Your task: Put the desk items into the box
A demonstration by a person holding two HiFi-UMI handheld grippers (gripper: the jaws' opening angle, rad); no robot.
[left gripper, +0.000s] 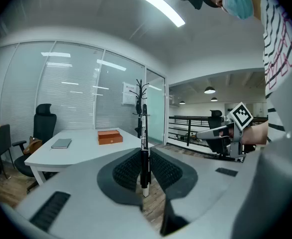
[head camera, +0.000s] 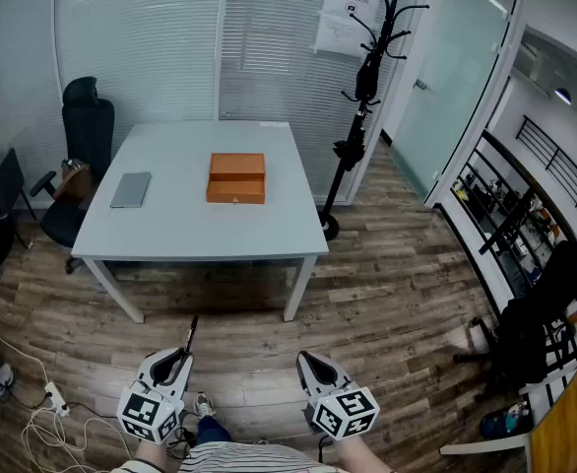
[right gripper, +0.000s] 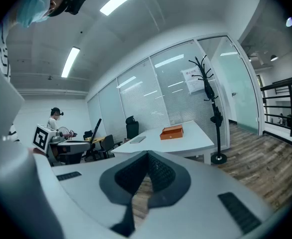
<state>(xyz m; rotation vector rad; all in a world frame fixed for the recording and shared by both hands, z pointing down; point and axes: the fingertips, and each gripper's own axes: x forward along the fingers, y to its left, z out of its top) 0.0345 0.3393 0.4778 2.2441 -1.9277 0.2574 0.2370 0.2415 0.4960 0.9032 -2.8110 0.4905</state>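
Far ahead, on the white table (head camera: 190, 233), stands an orange box (head camera: 236, 177), with a grey notebook (head camera: 131, 189) lying flat to its left. Both also show in the left gripper view as box (left gripper: 109, 136) and notebook (left gripper: 62, 143), and in the right gripper view as box (right gripper: 172, 132). Low above the wooden floor, my left gripper (head camera: 180, 361) is shut on a black pen (head camera: 191, 335). That pen (left gripper: 144, 148) stands upright between the pads. Beside it, my right gripper (head camera: 308, 363) is shut with nothing in it, its jaws (right gripper: 147, 168) meeting at the tips.
A black coat stand (head camera: 362, 97) rises by the table's right corner. A black office chair (head camera: 87, 126) sits at the table's far left. Cables and a power strip (head camera: 47, 402) lie on the floor at left. A dark chair (head camera: 549, 308) stands at the right.
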